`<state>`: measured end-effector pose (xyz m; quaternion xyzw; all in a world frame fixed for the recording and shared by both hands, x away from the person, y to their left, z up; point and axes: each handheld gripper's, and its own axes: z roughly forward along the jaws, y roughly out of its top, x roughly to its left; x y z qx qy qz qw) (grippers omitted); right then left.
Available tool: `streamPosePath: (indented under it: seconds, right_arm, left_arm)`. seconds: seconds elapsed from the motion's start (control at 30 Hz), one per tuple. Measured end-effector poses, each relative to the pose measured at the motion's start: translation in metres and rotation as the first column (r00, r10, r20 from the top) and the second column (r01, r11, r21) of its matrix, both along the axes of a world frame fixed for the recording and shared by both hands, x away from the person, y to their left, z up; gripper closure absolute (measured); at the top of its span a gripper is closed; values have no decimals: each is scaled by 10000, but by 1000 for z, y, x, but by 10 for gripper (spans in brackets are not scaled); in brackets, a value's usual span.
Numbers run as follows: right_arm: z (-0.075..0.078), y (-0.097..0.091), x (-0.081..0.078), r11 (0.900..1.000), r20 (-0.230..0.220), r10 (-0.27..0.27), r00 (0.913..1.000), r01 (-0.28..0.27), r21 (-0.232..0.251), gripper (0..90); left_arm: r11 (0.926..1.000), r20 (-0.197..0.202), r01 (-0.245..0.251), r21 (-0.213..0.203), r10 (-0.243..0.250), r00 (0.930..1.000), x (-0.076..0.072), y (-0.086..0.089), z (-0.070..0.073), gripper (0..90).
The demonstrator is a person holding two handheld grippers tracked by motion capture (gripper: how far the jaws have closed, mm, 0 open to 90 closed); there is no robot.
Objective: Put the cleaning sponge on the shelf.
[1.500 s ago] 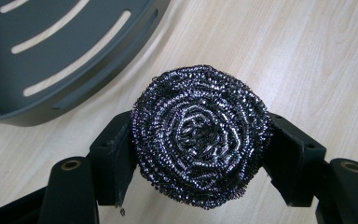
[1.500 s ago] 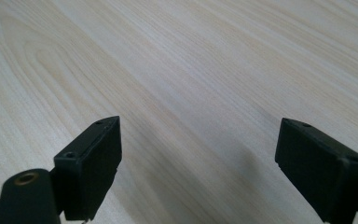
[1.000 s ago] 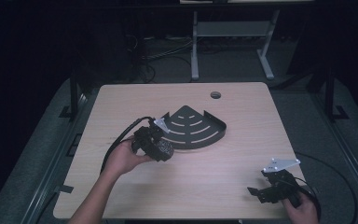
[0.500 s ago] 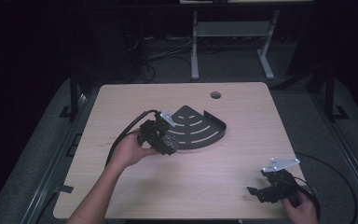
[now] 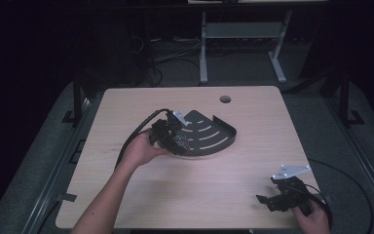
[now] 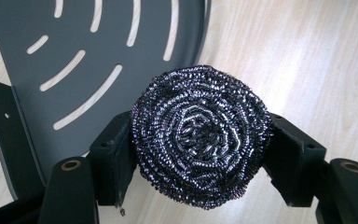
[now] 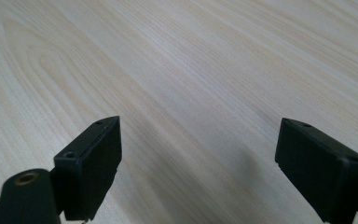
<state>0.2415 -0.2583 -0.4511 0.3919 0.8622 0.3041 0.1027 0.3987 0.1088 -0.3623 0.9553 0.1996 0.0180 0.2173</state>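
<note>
We have the steel scourer (image 6: 200, 140) pinched in the left hand-held gripper (image 5: 171, 138), at the near-left edge of the slotted tray (image 5: 214, 134); tray lies ahead-right. Right hand-held gripper (image 5: 278, 197) spread, idle over bench (image 5: 214, 185).

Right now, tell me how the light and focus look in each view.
High view: dark room all round, the table evenly lit, small things soft. Left gripper view: the steel scourer sharp and glinting, the slotted grey tray matte, no glare. Right gripper view: bare wood grain crisp, a faint shadow between the open jaws, near jaws slightly blurred.
</note>
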Motion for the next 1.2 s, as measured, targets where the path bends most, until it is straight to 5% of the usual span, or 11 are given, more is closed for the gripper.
streamPosePath:
  seconds: [1.2]
  right_arm:
    - [0, -2, 1, 9999, 8, -63, 10000, 63, 132, 143]
  left_arm:
    - [9986, -122, -261, 466, 267, 9996, 50, -32, -21, 316]
